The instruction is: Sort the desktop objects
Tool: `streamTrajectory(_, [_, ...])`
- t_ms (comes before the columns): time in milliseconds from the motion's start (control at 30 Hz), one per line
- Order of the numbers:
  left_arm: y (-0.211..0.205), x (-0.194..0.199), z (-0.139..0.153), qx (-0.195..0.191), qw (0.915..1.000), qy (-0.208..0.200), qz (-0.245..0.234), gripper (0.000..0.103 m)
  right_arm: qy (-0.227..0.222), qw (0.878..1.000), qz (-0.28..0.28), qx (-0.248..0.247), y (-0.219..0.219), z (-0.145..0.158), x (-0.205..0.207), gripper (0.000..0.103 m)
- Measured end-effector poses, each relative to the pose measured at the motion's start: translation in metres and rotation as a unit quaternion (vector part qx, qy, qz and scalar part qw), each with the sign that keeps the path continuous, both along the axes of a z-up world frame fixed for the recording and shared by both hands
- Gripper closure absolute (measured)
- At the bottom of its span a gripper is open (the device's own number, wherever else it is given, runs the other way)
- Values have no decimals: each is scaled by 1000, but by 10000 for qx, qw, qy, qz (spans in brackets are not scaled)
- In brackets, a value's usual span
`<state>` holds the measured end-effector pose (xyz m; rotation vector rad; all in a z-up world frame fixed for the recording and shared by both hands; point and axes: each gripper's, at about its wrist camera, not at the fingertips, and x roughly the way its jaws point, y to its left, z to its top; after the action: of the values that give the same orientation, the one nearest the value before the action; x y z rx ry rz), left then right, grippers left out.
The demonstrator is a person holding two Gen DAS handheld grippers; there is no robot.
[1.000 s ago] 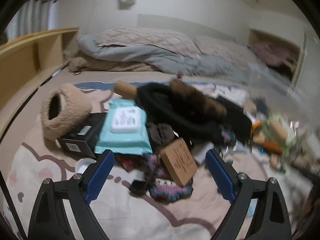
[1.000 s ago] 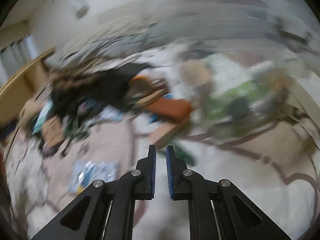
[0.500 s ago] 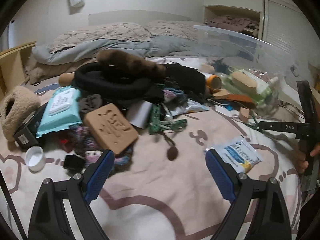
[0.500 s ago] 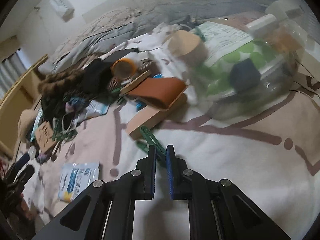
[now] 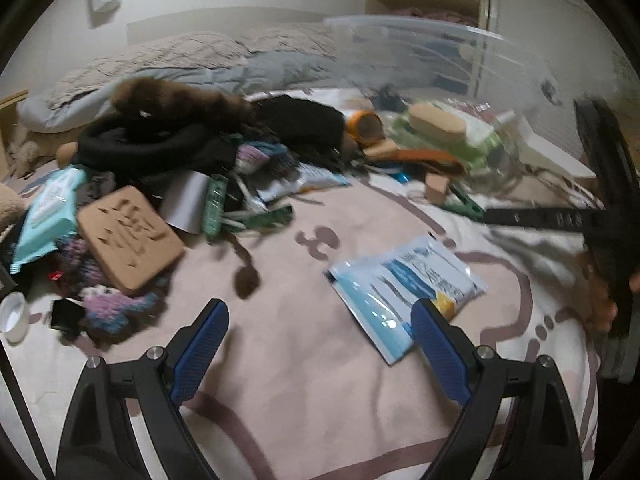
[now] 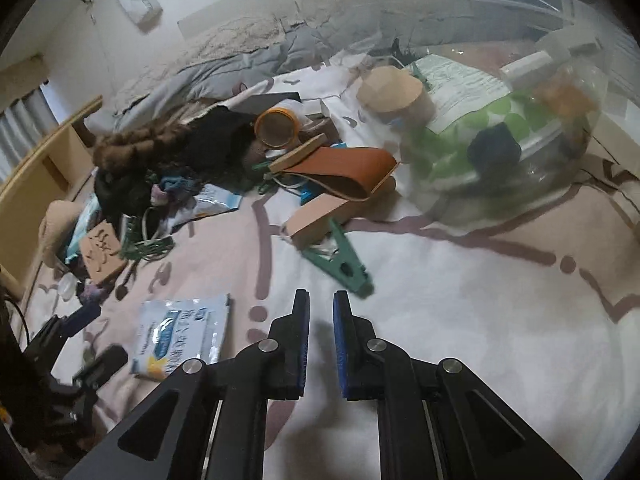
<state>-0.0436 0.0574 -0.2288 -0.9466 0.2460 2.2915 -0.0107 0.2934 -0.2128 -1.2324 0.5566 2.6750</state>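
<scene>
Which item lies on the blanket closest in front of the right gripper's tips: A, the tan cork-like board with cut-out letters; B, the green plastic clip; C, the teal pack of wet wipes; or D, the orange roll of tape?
B: in the right wrist view the green plastic clip lies on the pale blanket just ahead of the right gripper, whose jaws are opening with nothing between them; the other items sit farther off.

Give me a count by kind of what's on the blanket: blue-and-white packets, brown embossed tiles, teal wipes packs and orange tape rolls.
Blue-and-white packets: 2 (the second lies at the pile's edge)
Brown embossed tile: 1
Teal wipes pack: 1
Orange tape roll: 1
Total: 5
</scene>
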Motion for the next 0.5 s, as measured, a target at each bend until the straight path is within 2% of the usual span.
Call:
streamTrajectory(33, [2,0,-3,-17,9999,-64,-86,10,7,10000,-81,-16,4,-1,-1,63])
streamTrajectory(67, [3,1,-5,-28,9999,-96,-136,10,18,9999,-163,-1,6,-1,-1,28])
streamTrajectory(100, [4,1,-7,-27,9997,-134,-189,10,55,9997,-233,42,9,1,-1,16])
streamTrajectory(167, [5,0,-10,6,9994,-239,-260,10,100,9997,-189,131,10,2,-4,16])
streamTrajectory(300, [3,-4,-13,145,9982,-477,-347,10,-106,9997,63,224,7,-5,-19,17])
streamTrajectory(433, [2,-3,-13,199,9977,-528,-383,10,-184,9996,215,80,9,-14,-27,18])
streamTrajectory(500, [2,-3,-12,205,9975,-539,-398,10,-173,9995,272,72,9,-14,-29,36])
